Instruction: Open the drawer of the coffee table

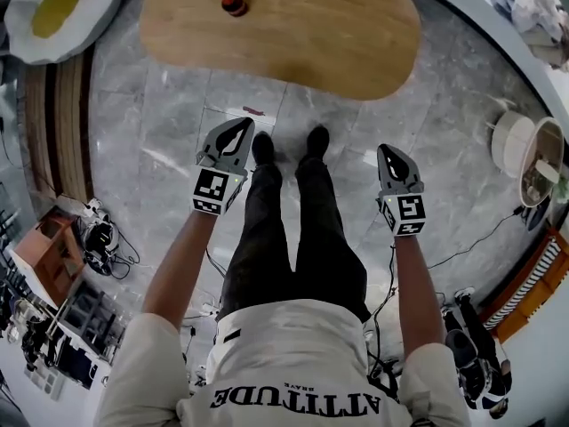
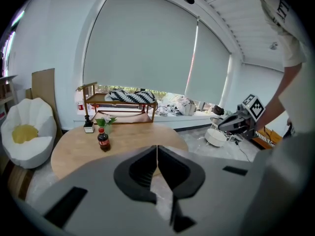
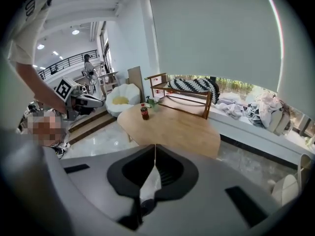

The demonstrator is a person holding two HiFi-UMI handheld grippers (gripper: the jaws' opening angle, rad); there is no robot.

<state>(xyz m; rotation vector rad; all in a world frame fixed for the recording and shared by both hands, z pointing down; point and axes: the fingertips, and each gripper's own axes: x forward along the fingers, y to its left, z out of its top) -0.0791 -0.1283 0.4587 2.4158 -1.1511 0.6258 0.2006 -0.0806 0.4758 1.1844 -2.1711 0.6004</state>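
Note:
The oval wooden coffee table [image 1: 293,34] stands on the marble floor ahead of my feet, with a small cola bottle [image 1: 234,4] and a little plant on it. No drawer shows in any view. My left gripper [image 1: 241,125] hangs shut and empty over the floor, short of the table's near edge. My right gripper [image 1: 385,149] is shut and empty too, level with it on the right. In the left gripper view the jaws [image 2: 157,149] meet in front of the table [image 2: 128,141] and bottle [image 2: 103,139]. The right gripper view shows shut jaws [image 3: 155,149] and the table [image 3: 172,127] beyond.
A white flower-shaped chair [image 1: 58,7] with a yellow centre sits left of the table. Behind the table a wooden bench [image 2: 120,102] holds a striped cushion under the window. Wooden steps [image 1: 58,123], cables and gear lie at the left; a round white appliance [image 1: 524,149] at the right.

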